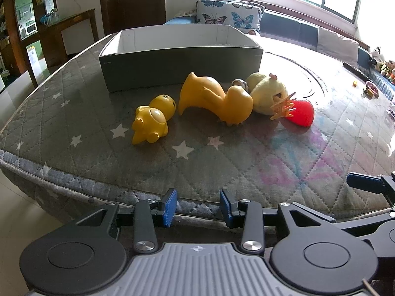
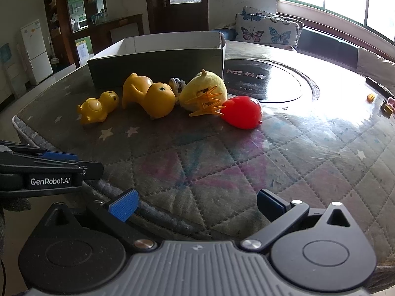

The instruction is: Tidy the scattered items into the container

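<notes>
— Quilted star-print cloth covers the round table [image 1: 74, 113], and everything that matters sits toward its far side. What do you make of the box?

— Grey cardboard box [image 1: 180, 66], open-topped, and nothing shows inside over its near wall. Right in front of it the toys lie in a row: a small yellow duck [image 1: 150, 122] on the left, a larger yellow duck [image 1: 217, 98] tipped on its side next to it, then a yellow plush chick [image 1: 267, 91] with an orange claw clip [image 1: 284, 108] against its front and a red balloon-like toy [image 1: 302, 116] touching the clip. Some small pale thing is wedged behind the big duck and the chick; I can't tell what.

— And the tongs?

— Both hang back at the near edge of the table, well apart from the toys, holding nothing. The left gripper [image 1: 198, 204] has its blue pads parted by a modest gap; the right gripper [image 2: 195, 204] stands wide apart.

— So nothing's tidied yet. Where could it go wrong?

— The cluster on the right, I'd say. Chick, clip and red toy touch, so closing on one may drag or flick another. The red one looks smooth and rounded; a pinch off its middle could squirt it across the glossy table. The big duck may be too broad for the left pads' present gap.
</notes>
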{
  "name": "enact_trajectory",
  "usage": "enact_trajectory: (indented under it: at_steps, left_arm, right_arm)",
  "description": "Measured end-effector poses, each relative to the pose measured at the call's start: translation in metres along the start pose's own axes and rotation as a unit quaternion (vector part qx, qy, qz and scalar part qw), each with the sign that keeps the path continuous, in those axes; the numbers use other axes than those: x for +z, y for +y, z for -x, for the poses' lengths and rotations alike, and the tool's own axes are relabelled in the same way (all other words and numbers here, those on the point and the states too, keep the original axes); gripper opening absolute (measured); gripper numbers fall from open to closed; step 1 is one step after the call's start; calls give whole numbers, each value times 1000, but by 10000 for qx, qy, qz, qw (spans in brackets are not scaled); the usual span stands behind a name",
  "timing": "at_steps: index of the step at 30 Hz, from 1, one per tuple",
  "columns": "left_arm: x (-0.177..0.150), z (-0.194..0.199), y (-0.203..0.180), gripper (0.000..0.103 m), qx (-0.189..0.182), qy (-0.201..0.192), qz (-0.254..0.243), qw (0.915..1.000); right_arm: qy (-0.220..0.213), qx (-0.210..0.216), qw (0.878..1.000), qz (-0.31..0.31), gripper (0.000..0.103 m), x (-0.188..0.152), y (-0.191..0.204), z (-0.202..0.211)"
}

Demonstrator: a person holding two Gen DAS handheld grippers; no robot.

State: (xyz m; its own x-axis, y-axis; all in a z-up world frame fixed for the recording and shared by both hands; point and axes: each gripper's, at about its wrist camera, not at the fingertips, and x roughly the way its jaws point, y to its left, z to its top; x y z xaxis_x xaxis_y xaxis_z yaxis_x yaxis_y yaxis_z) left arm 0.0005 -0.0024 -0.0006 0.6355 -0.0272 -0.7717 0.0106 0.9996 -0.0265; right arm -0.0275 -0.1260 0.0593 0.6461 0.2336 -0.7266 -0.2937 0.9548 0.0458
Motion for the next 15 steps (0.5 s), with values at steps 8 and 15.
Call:
enact_trajectory:
  at_steps: [8, 15]
  left_arm:
    - [1, -1, 0, 41, 7, 12, -7, 10000]
    - [3, 0, 0, 41, 3, 20, -17, 10000]
  right_arm:
    - [7, 18, 10000, 19, 103, 2, 2, -1]
    - [1, 29, 10000, 31, 103, 4, 3, -3]
